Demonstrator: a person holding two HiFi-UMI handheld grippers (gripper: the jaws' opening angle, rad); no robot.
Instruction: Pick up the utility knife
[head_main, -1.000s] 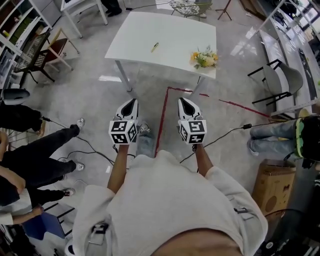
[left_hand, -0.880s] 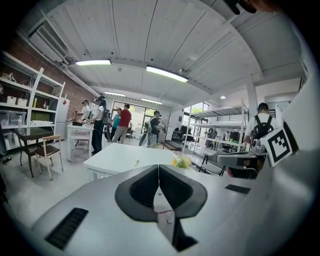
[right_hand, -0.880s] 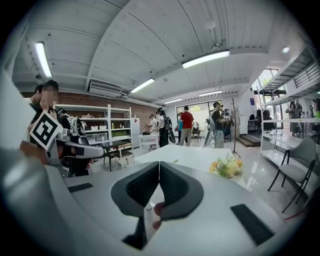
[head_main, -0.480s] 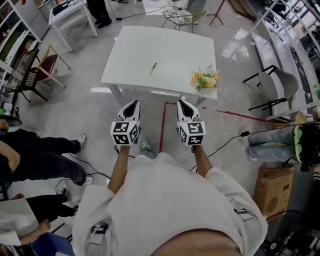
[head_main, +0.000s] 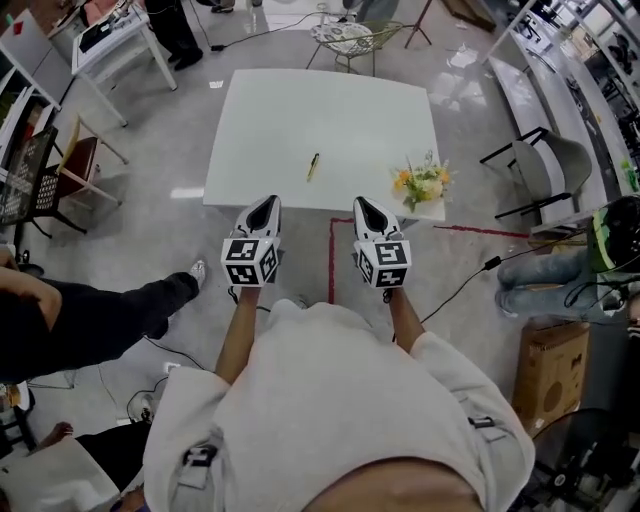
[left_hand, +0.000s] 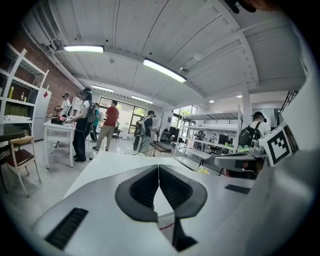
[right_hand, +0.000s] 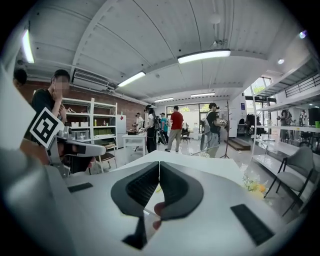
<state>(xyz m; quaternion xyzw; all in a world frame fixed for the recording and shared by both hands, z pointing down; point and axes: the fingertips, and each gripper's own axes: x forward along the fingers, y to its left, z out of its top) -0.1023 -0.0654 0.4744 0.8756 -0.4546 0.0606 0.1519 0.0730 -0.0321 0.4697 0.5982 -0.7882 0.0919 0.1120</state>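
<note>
Two empty grippers, the left gripper (head_main: 264, 203) and right gripper (head_main: 364, 205), hover with jaws pressed together at the near edge of the table (head_main: 270, 150). The knife (head_main: 313, 166) lies ahead, between them, untouched; reaching and grasping remain.

1. Wears a loose off-white top (head_main: 330, 400) with short sleeves (head_main: 452, 368) reaching about the elbows.
2. Shows small dark buckled straps (head_main: 198, 457) at both shoulders.
3. Has smooth white tapering shells on the left gripper (head_main: 267, 201) and right gripper (head_main: 362, 202), with black ribbed pads (left_hand: 144, 189) lining the jaws.
4. Bears a cube (head_main: 248, 262) of black-and-white square markers behind each shell.
</note>
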